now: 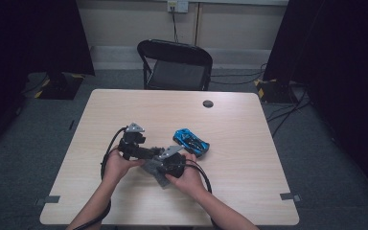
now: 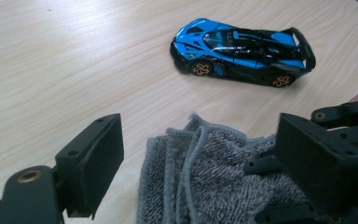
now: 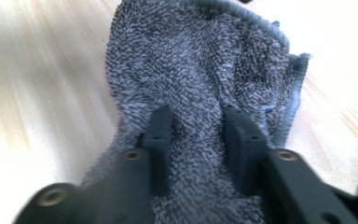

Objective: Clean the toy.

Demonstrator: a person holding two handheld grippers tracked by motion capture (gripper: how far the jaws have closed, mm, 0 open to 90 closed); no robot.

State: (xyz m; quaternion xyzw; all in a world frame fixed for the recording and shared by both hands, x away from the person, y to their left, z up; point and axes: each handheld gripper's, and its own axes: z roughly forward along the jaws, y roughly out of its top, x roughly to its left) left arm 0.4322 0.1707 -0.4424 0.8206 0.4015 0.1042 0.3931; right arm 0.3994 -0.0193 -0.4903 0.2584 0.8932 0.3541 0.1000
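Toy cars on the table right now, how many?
1. The blue toy car sits on the table just beyond the grey cloth, untouched by the grippers. Others could hide under hands.

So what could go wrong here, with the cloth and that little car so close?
The right hand-held gripper pinches only a fold of the grey cloth, so it might slip free. The left hand-held gripper stands open around the cloth; swinging it could knock the blue toy car nearby.

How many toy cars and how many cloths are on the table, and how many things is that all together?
Toy cars: 1, the blue and black toy car
Cloths: 1, the grey cloth, pinched by the right gripper
Total: 2
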